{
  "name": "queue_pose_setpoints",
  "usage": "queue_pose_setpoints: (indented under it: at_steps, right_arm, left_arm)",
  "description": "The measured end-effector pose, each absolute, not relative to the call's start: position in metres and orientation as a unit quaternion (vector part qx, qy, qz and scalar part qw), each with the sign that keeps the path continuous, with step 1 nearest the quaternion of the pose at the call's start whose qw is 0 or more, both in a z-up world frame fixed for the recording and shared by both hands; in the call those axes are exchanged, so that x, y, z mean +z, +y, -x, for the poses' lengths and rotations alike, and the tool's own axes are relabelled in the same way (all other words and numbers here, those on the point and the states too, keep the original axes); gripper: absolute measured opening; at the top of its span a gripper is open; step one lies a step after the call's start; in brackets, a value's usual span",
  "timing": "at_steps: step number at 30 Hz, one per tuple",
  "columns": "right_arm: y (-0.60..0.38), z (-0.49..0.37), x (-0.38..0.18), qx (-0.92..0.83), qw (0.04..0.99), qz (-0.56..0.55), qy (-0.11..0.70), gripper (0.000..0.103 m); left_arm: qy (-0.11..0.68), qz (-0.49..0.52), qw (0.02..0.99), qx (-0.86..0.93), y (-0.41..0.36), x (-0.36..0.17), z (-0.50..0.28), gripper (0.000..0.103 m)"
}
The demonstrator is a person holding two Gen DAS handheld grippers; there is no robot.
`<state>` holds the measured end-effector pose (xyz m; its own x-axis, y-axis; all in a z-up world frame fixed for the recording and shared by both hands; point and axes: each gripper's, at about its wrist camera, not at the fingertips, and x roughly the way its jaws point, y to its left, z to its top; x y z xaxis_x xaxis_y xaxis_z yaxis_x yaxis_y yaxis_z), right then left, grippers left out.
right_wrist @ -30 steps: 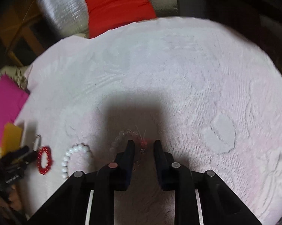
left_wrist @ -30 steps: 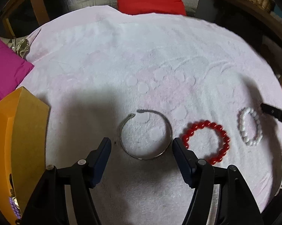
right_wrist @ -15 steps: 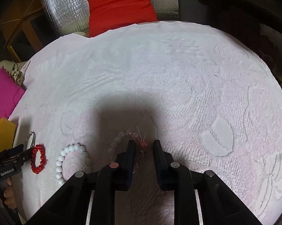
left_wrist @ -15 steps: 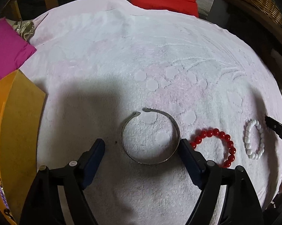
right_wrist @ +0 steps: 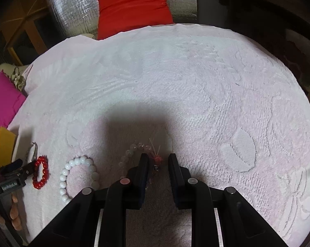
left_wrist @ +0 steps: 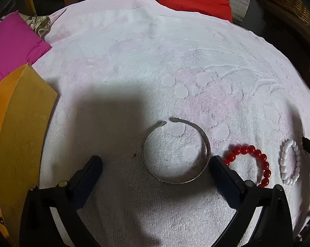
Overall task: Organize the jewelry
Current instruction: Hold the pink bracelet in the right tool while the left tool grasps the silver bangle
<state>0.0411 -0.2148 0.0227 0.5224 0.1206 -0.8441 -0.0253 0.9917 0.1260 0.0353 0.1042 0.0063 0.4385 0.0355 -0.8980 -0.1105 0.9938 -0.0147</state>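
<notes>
bracelets: four | silver bangle (left_wrist: 175, 152): open-ended, lower centre | left gripper (left_wrist: 155, 162): jaws opening, released | right gripper (right_wrist: 157, 160): narrow around clear bracelet (right_wrist: 134, 150), grip unclear

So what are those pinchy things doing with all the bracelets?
A person is sorting jewelry on a pale towel with two grippers. The left gripper is opening wide around a silver bangle, not touching it. The right gripper sits nearly closed at a clear bead bracelet. Red beads and white beads lie between.

Right tool (right_wrist: 158, 160) apparently straddles clear bracelet (right_wrist: 134, 152) on towel (right_wrist: 196, 94).
</notes>
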Motion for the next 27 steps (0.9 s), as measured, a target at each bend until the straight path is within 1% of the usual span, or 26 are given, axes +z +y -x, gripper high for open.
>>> queue_pose_setpoints:
  at_steps: [16,27]
  right_arm:
    - [-0.209,-0.033,0.023,0.021,0.883,-0.049,0.466,0.025]
    - [-0.197,-0.036,0.025,-0.005,0.88,-0.006,0.474,0.024]
  left_arm:
    - [0.536,0.052,0.841,0.047,0.104,0.001,-0.044,0.103]
    - [0.538,0.041,0.842,0.03,0.107,0.006,-0.045,0.103]
